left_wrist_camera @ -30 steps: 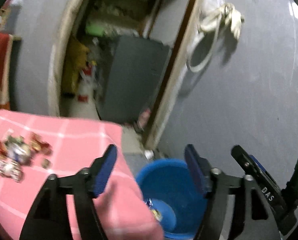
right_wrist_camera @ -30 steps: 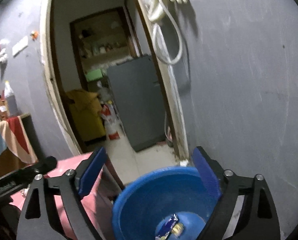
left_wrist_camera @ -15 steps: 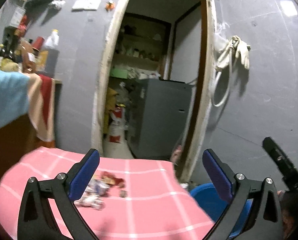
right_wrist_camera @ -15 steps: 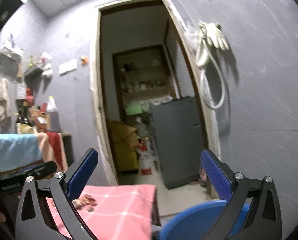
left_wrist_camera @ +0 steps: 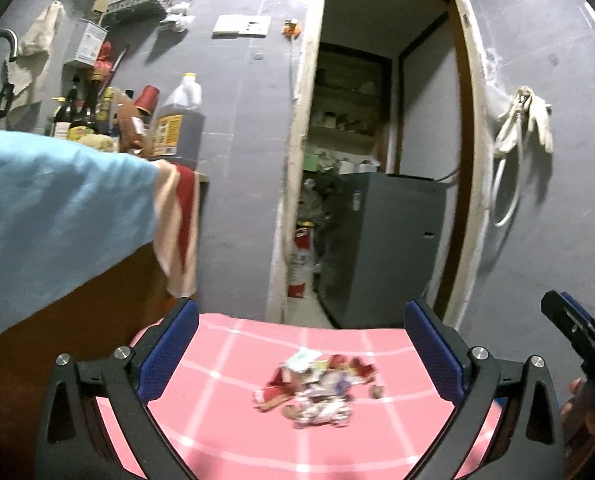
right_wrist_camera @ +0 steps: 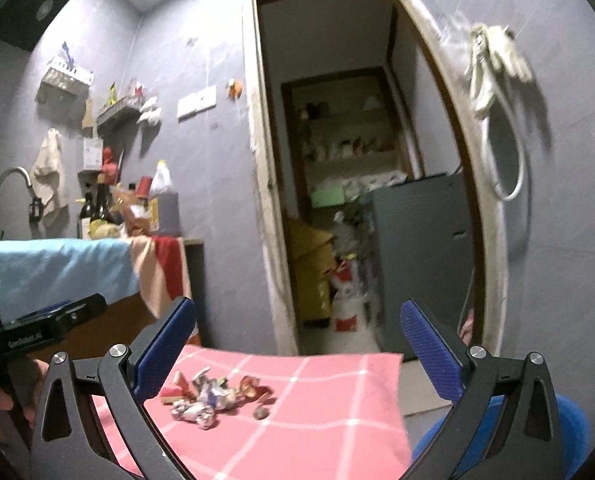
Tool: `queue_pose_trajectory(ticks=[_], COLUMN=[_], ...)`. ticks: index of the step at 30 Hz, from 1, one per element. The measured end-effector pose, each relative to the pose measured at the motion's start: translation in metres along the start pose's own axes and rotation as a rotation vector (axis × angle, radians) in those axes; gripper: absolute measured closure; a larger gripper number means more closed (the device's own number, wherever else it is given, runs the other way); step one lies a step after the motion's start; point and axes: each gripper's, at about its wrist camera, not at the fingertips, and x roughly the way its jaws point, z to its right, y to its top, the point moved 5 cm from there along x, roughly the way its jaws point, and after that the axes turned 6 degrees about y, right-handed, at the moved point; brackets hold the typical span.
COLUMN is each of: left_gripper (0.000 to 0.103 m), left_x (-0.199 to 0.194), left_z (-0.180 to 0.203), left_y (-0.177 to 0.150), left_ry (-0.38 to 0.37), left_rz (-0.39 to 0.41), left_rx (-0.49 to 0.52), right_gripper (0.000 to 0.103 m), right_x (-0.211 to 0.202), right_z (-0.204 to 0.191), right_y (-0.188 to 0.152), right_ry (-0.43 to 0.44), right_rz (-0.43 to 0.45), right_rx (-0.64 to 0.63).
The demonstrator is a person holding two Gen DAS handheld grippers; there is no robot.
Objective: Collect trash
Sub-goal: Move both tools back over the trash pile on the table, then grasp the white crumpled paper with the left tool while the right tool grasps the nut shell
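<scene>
trash pile (left_wrist_camera: 317, 388) on counter (left_wrist_camera: 225, 408), near its middle | basin (right_wrist_camera: 569, 420) right of counter, lower | doorway (right_wrist_camera: 337, 200) behind counter | cabinet (right_wrist_camera: 417, 248) inside doorway, right | bottles (left_wrist_camera: 97, 116) on shelf left | gloves (left_wrist_camera: 525, 120) on wall right of doorway

A low counter (left_wrist_camera: 225, 364) draped in a pink cloth with a white grid (right_wrist_camera: 329, 412) carries one loose heap of crumpled wrappers (left_wrist_camera: 317, 390), red, white and silvery, near its middle. A small brown scrap (right_wrist_camera: 260, 411) lies just beside the heap. A blue tub (right_wrist_camera: 569, 420) stands on the floor by the counter's edge.
</scene>
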Motion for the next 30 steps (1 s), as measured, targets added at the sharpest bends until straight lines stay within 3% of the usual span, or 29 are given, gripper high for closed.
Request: queue_pose_trajectory(ticks=[7,12,14,22,24,30], left_gripper=[0.002,0.002,0.002,0.004,0.010,0.044], left_x=[0.021,0.044,0.053,0.079,0.083,0.099], left_z=[-0.025,-0.024,-0.021,-0.008,-0.004,0.007], left_y=[-0.022,-0.043,-0.052,-0.086,-0.091,-0.102], left_ry=[0.020,0.017,0.016,-0.029,-0.053,-0.152], left_rz=[-0.086,-0.218,-0.273,-0.455,-0.484,-0.589], left_rx=[-0.010,0.022,0.036,0.075,0.078,0.052], right_gripper=[0.000,0.000,0.005,0.044,0.054,0.061], right_x=[0.038,0.069,0.082,0.119,0.122,0.135], right_z=[-0.003,-0.007,-0.009,0.000,0.001,-0.006], right_y=[-0.017,-0.035,-0.044,-0.092,-0.099,-0.115], right_ry=[0.032,0.035,0.026,0.070,0.079,0.118], right_rz=[-0.120,-0.257,-0.327,-0.638,-0.680,-0.764], right_rx=[0.023,-0.007,-0.021,0.045,0.045,0.027])
